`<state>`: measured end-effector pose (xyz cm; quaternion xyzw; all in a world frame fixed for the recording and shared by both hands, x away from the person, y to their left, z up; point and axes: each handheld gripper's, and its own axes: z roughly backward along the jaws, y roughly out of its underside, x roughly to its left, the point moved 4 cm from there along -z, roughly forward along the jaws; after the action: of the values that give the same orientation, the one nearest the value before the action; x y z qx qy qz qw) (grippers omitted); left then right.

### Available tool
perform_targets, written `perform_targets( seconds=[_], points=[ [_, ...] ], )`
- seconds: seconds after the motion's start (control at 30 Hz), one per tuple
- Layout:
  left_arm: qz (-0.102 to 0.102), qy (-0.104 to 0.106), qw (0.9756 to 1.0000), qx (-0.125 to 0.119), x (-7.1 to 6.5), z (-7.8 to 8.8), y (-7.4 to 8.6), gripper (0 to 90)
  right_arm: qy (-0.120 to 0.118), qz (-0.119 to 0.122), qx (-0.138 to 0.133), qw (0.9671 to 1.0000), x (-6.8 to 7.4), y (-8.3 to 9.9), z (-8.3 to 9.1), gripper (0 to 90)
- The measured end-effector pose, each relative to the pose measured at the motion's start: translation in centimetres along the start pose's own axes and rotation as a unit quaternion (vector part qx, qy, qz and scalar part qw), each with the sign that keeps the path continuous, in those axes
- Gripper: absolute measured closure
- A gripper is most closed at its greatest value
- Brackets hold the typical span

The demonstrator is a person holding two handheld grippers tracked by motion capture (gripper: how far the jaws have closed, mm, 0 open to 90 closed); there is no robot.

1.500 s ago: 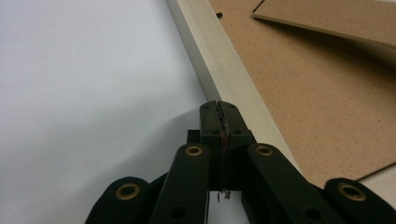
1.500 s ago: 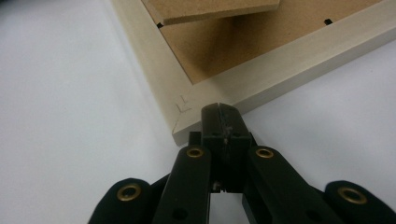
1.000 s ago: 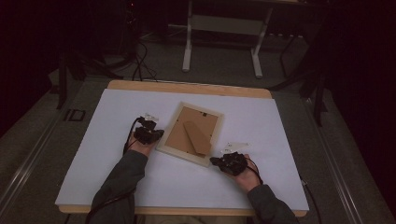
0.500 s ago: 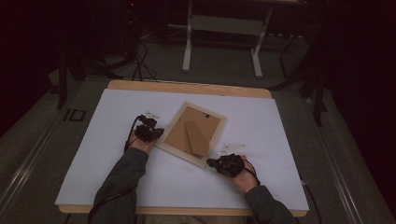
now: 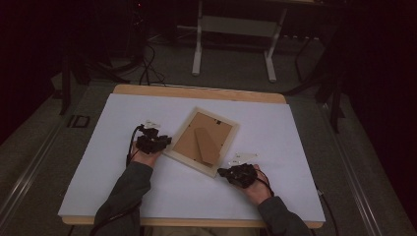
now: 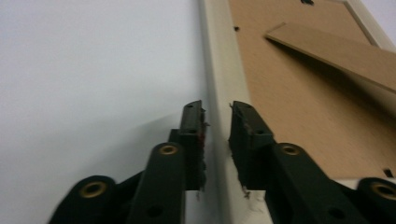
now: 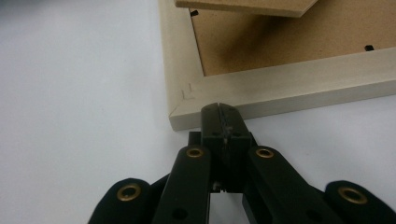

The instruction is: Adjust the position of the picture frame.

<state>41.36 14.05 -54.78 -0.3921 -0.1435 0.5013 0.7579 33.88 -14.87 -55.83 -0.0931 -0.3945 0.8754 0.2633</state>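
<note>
The left gripper (image 6: 217,116) has just been opened a little, its jaws set astride the frame (image 6: 219,70) edge. The right gripper (image 7: 222,112) is pressed together at the frame's side.

matt pale wooden picture frame (image 5: 202,142), rough brown fibreboard backing (image 6: 299,93), smooth white table (image 5: 98,167).

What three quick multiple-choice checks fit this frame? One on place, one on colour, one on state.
1. Where does the picture frame lie?
A. between the two grippers
B. on the floor
C. at the table's far edge

2. What colour is the frame's back panel?
A. blue
B. brown
C. black

3. How do the jaws of the right gripper stand?
A. wide open
B. clamped on the frame
C. shut together

Key: 1 A, left gripper and right one flank it; 2 B, brown board in both gripper views; 3 C, tips meet beside the frame's edge.
</note>
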Motion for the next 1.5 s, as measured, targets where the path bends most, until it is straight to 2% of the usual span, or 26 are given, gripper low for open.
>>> perform_targets(
  seconds=[0.1,0.3,0.4,0.5,0.63,1.03,1.13,1.33,1.4,1.5],
  points=[
    [-0.007,-0.006,0.9999,0.006,-0.7,-0.3,0.1,68.8,0.0,0.001,0.0,1.0,0.0,0.0,0.0,89.8],
    [-0.006,0.002,0.9998,0.019,-1.1,-0.9,0.2,63.5,-0.001,0.004,0.002,1.0,0.2,0.1,0.0,89.8],
    [-0.004,0.007,0.9997,0.023,-1.0,-1.0,0.1,63.8,-0.002,0.005,0.001,1.0,0.2,0.1,0.0,89.8],
    [-0.01,0.014,0.9995,0.028,-0.7,-0.9,0.0,68.2,-0.002,0.006,0.0,1.0,0.2,0.0,0.0,89.8],
    [-0.03,0.02,0.9986,0.038,-0.6,-1.0,-0.3,68.4,-0.003,0.008,-0.006,0.9999,0.4,-0.2,0.0,89.8],
    [-0.055,0.048,0.9965,0.04,0.0,-1.6,-1.0,68.7,-0.01,0.009,-0.009,0.9999,1.1,-0.3,-0.1,89.9],
    [-0.052,0.044,0.997,0.036,0.0,-2.0,-1.3,68.8,-0.013,0.011,-0.007,0.9998,1.4,-0.4,-0.3,89.9],
    [-0.029,0.033,0.9988,0.019,0.1,-2.3,-1.2,67.9,-0.019,0.019,-0.005,0.9996,1.7,-0.5,-0.6,89.8],
    [-0.027,0.022,0.9993,0.014,0.2,-2.1,-1.0,63.5,-0.015,0.023,0.0,0.9996,1.5,-0.3,-0.6,89.8],
    [-0.025,0.022,0.9994,0.0,0.4,-1.2,-0.5,61.9,-0.007,0.017,-0.007,0.9998,0.8,-0.5,0.0,89.8]
  ],
)
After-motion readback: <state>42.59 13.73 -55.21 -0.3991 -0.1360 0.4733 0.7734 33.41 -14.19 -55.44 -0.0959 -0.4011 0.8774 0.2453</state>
